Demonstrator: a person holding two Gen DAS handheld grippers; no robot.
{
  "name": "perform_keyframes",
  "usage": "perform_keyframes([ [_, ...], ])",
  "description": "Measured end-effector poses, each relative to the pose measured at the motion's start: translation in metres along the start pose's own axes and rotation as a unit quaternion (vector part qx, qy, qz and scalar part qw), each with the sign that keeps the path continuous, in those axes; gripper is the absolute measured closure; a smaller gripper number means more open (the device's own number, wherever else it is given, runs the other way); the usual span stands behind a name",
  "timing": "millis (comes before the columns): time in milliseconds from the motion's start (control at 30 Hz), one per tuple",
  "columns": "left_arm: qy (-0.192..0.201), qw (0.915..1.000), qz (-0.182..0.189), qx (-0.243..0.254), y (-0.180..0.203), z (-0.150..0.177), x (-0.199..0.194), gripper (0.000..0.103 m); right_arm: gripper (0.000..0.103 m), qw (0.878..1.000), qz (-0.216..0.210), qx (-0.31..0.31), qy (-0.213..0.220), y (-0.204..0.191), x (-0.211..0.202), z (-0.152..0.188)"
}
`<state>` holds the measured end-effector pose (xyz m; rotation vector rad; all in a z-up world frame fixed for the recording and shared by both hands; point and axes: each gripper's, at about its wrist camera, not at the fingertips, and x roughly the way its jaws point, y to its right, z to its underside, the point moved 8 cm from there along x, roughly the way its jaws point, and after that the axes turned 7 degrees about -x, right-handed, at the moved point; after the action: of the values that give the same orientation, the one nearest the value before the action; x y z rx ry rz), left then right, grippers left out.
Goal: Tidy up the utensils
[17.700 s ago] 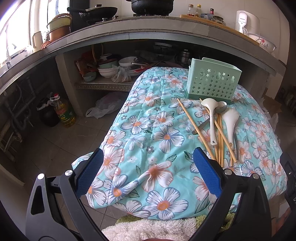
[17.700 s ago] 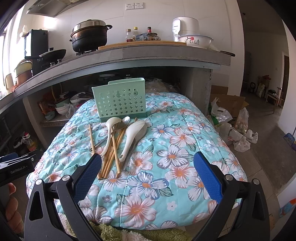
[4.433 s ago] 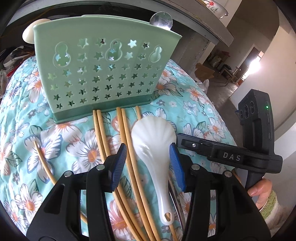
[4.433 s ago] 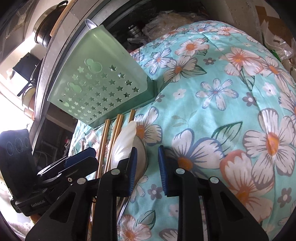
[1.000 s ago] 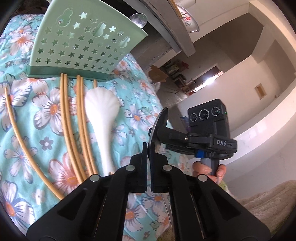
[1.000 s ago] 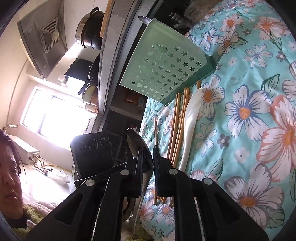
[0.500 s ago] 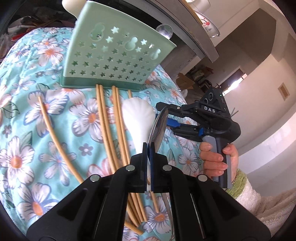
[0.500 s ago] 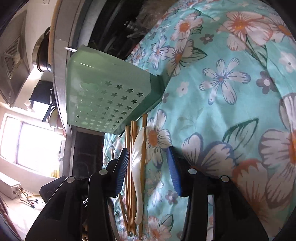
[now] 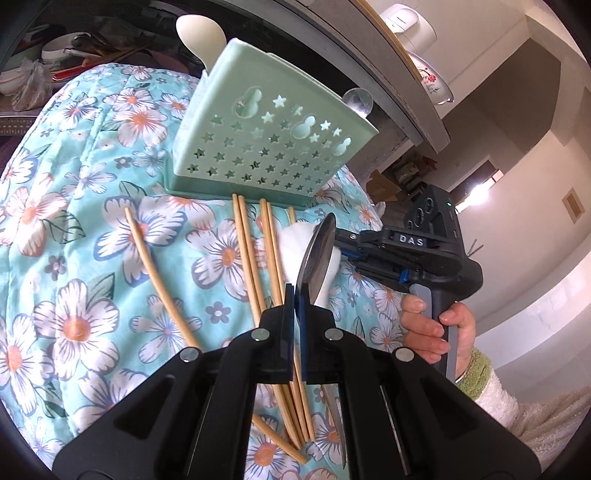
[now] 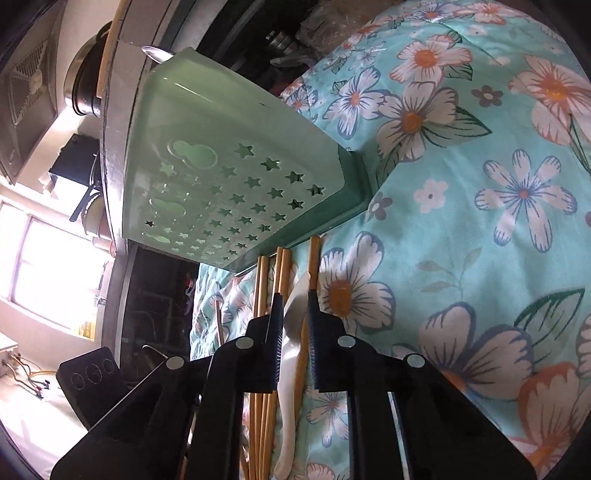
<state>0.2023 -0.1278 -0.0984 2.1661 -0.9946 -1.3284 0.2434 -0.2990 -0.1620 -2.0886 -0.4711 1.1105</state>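
The metal spoon (image 9: 317, 254) stood clamped in the left gripper (image 9: 295, 295), bowl up and away, handle running back under the fingers. A second earlier both grippers had pinched it; the right gripper (image 10: 295, 310) had since let go and dropped, fingers part-open around the white spoon (image 10: 291, 332) lying lengthwise toward the caddy (image 9: 266, 147). The handover looked complete, so both spoons could go in.

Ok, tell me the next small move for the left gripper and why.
Probably lift the metal spoon toward the green holder and drop it in. The left gripper is shut on the spoon, which is off the floral cloth, and the holder already has a white spoon standing in it.
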Motion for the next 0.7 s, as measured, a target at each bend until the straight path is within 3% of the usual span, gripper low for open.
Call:
perform_keyframes([
  [267, 0.043, 0.999, -0.008, 0.008, 0.008, -0.019, -0.025, 0.102, 0.098, 0.998, 0.021, -0.031, 0.056, -0.022, -0.046, -0.005],
  [433, 0.098, 0.9946, -0.013, 0.032, 0.028, -0.053, -0.052, 0.102, 0.099, 0.991, 0.034, -0.072, 0.108, -0.043, -0.086, -0.013],
  [600, 0.182, 0.9814, -0.026, 0.056, 0.053, -0.106, -0.086, 0.102, 0.099, 0.987, 0.018, -0.084, 0.132, -0.053, -0.105, -0.018],
  [700, 0.246, 0.9654, -0.046, 0.074, 0.067, -0.141, -0.106, 0.102, 0.099, 0.988, 0.006, -0.084, 0.133, -0.053, -0.106, -0.016],
])
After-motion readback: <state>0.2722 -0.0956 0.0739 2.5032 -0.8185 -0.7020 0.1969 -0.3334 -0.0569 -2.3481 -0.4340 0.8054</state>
